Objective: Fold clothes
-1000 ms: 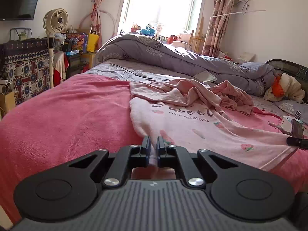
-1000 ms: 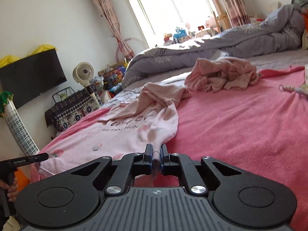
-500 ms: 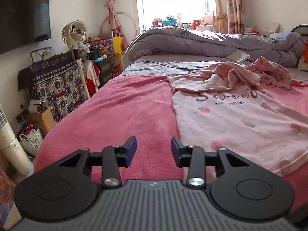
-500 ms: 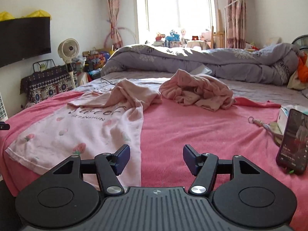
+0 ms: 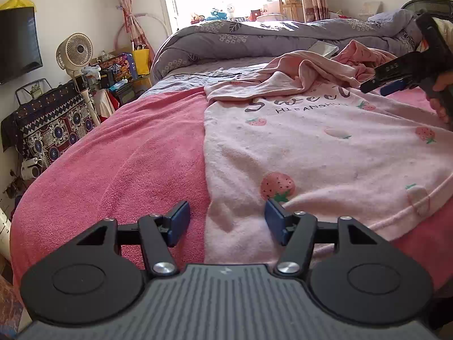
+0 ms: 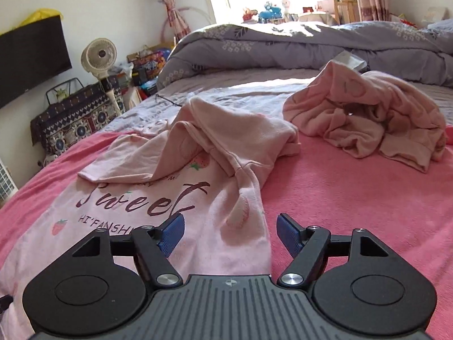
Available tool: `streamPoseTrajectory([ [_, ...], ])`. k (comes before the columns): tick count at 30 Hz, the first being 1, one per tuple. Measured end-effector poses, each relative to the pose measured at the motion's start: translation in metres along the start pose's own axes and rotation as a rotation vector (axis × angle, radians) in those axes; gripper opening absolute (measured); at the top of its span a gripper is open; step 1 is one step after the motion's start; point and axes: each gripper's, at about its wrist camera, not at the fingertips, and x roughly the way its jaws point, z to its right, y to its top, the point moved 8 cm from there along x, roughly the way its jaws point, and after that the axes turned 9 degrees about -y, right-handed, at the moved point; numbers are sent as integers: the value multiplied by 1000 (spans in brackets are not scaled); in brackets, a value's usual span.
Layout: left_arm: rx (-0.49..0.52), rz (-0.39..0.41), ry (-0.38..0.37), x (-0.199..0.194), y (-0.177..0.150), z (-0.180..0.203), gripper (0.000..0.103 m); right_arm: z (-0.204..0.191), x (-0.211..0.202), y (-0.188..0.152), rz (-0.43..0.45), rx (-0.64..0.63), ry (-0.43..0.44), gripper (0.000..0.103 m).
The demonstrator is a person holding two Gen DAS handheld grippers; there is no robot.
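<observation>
A pale pink shirt [image 5: 311,147] with strawberries and a "Sweet" print lies spread on the bed, its sleeves and top bunched [image 6: 226,136]. My left gripper [image 5: 226,215] hovers over the shirt's lower left corner. Its jaws are opening, and the hem shows in the gap without touching the pads. My right gripper [image 6: 230,226] hangs over the shirt's right side edge beside the print. Its jaws are closing, with the cloth below them and not pinched. In the left wrist view the right gripper [image 5: 376,85] and the hand holding it [image 5: 441,104] appear at the far right.
A pink blanket [image 5: 127,155] covers the bed. A second crumpled pink garment [image 6: 368,119] lies beyond the shirt. A grey duvet [image 5: 254,34] is piled at the far end. A fan [image 5: 75,53], a patterned cloth-covered stand [image 5: 48,124] and clutter stand left of the bed.
Both grippers were shut on the shirt's hem and have let go and opened. The right one has travelled up along the shirt to the print. The left one has sunk slightly.
</observation>
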Motion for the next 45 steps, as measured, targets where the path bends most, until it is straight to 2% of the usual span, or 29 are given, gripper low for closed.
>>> streamPoseTrajectory([
  [1,-6,5,-3,0,0,-1,63,-2,13,-3,-38,14,-24,19],
  [2,-13,11,-9,0,-1,-2,63,-3,20,-2,-32,17,-63,18],
  [3,-20,18,-17,0,-2,-3,63,2,16,1,5,-17,-125,11],
  [5,-30,26,-32,0,-3,-5,63,11,7,6,81,-85,-249,11],
  [6,-31,25,-38,0,-3,-6,63,15,2,9,118,-118,-311,5],
  [7,-33,24,-44,-1,-2,-7,63,19,-3,12,156,-153,-374,6],
  [8,-30,17,-49,-2,0,-8,63,35,-4,13,178,-210,-511,6],
  [9,-20,1,-53,-4,4,-9,63,56,0,12,148,-282,-636,7],
  [10,-10,-9,-55,-6,10,-10,64,70,1,12,130,-297,-667,7],
  [12,52,24,-36,-9,33,-10,63,67,-5,17,172,-301,-583,9],
  [14,131,68,-22,-2,56,-4,64,64,-12,23,214,-305,-497,17],
  [15,153,63,-30,7,59,1,64,42,-12,33,253,-342,-411,31],
  [16,170,38,-42,19,57,6,64,22,-5,47,265,-327,-346,52],
  [17,181,-9,-58,32,47,11,65,3,1,61,275,-312,-280,59],
  [18,189,1,-61,41,36,15,65,-17,7,74,286,-297,-215,62],
  [20,174,113,-49,44,21,16,65,-55,37,103,282,-297,-160,63],
  [21,128,144,-55,43,16,12,64,-74,52,117,279,-297,-133,67],
  [22,79,155,-67,43,14,9,65,-89,67,125,272,-322,-141,81],
  [23,57,162,-75,44,14,7,65,-103,92,129,229,-364,-171,89],
  [24,44,172,-83,45,13,5,65,-116,118,132,185,-407,-202,103],
  [25,34,181,-89,45,13,4,65,-129,143,136,141,-449,-232,98],
  [26,27,190,-92,45,12,4,65,-129,158,133,95,-449,-272,86],
  [27,24,198,-95,45,11,3,65,-128,173,130,49,-449,-312,31],
  [28,23,204,-97,45,11,3,65,-121,170,135,66,-369,-332,12],
  [29,22,209,-102,45,11,3,65,-113,167,141,83,-289,-352,12],
  [33,14,223,-117,44,10,1,65,-46,81,173,415,-201,-558,11],
  [35,14,227,-110,43,9,2,65,7,41,179,465,-162,-659,11],
  [41,8,225,-98,42,9,3,65,169,-22,134,313,1,-892,13],
  [45,6,213,-97,41,10,3,65,240,-19,76,66,93,-900,46],
])
